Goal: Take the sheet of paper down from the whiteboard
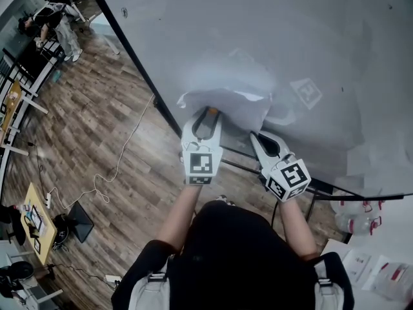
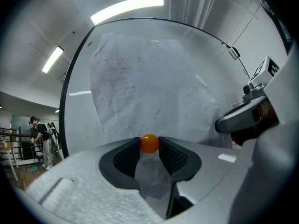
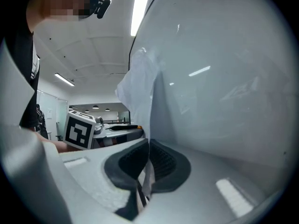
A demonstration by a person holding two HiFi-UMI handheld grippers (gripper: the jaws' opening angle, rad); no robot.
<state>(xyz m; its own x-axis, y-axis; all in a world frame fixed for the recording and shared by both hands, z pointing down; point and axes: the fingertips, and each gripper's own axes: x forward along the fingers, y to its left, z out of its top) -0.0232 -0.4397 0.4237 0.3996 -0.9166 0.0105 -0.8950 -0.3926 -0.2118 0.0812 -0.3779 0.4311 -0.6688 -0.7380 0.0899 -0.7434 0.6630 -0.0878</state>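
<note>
Standing at a large glossy whiteboard (image 1: 322, 37) edged in a black frame, a person works on a thin, creased white sheet of paper (image 1: 226, 89) with a grey-and-white two-jaw gripper in each hand. The sheet of paper is still up on the whiteboard. In the head view its lower part bulges away from the surface towards the person.

The left gripper (image 1: 208, 115) points level at the paper's lower edge. Its dark ribbed pads (image 2: 174, 155) are drawn in on a small orange ball (image 2: 149, 143), which sits between their tips, touches both and lies right against the paper.

The right gripper (image 1: 261, 136) is just beside the left one and nearer the paper's right side. Its jaws are pinched almost together on the edge of the sheet, which runs down between them in the right gripper view.

Faint lines of writing show on the paper in the left gripper view, under a long strip light (image 2: 126, 8) on the ceiling. Each gripper carries a white cube with black square markers (image 1: 200, 163) at its rear, close to the person's hands.

Below the whiteboard is a wood-plank floor (image 1: 97, 108) with a thin white cable (image 1: 122, 154) trailing across it. Well apart from the work, at the far upper left of the head view, another person (image 1: 58, 21) in dark and white clothes bends forward.
</note>
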